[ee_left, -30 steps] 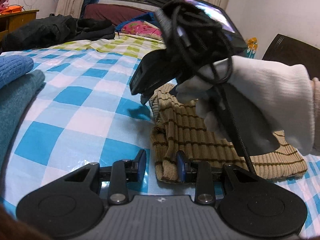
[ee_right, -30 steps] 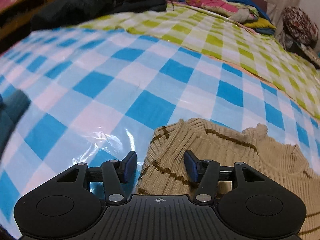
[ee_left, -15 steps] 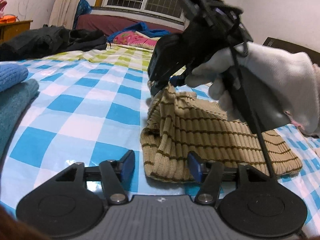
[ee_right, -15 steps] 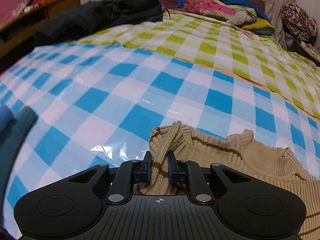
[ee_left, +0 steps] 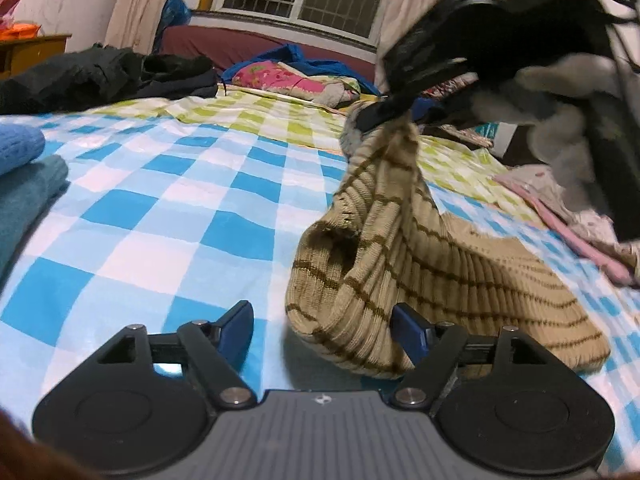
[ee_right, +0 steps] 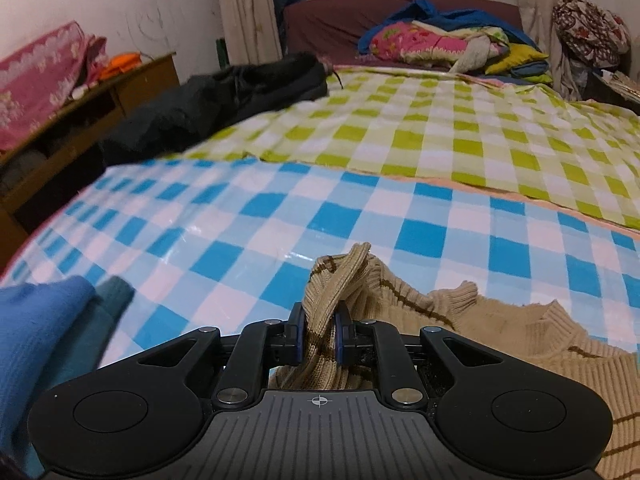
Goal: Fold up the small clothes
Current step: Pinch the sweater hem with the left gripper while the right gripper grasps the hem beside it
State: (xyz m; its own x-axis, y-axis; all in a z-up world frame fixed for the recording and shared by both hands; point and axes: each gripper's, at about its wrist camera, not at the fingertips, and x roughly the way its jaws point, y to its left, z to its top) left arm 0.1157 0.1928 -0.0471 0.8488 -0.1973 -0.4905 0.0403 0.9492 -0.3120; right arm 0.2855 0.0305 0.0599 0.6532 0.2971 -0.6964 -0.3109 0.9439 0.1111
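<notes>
Left wrist view: the striped sweater [ee_left: 420,280] is a thick ribbed knit, beige with thin brown lines. One corner of it is pulled up into a narrow peak, and the rest lies spread on the blue checked sheet [ee_left: 168,216], which is glossy and shows light reflections. The right gripper [ee_left: 394,118], held by a hand in a white glove [ee_left: 560,116], has its pads closed on that raised corner above the sweater. Black cables hang around this gripper, and it hides part of the room behind.

The left gripper [ee_left: 322,326] is low at the near edge of the sweater. Its jaws have just been opening and now stand wide apart; the near folded edge of the sweater lies between them, just beside the right blue pad, and the left pad is well apart from it over the bare sheet.

To the left of the sweater lie two folded knits, a blue one [ee_left: 18,148] on a teal one [ee_left: 28,200], soft and fuzzy. Beyond the sweater is a green checked sheet [ee_left: 256,116], then a heap of black clothes [ee_left: 104,76] and a pink flowered bundle [ee_left: 280,78]. To the right of the sweater lies a pale pink garment [ee_left: 568,216].

In the right wrist view, the blue pads [ee_right: 297,334] press the twisted rib fabric from both sides.
</notes>
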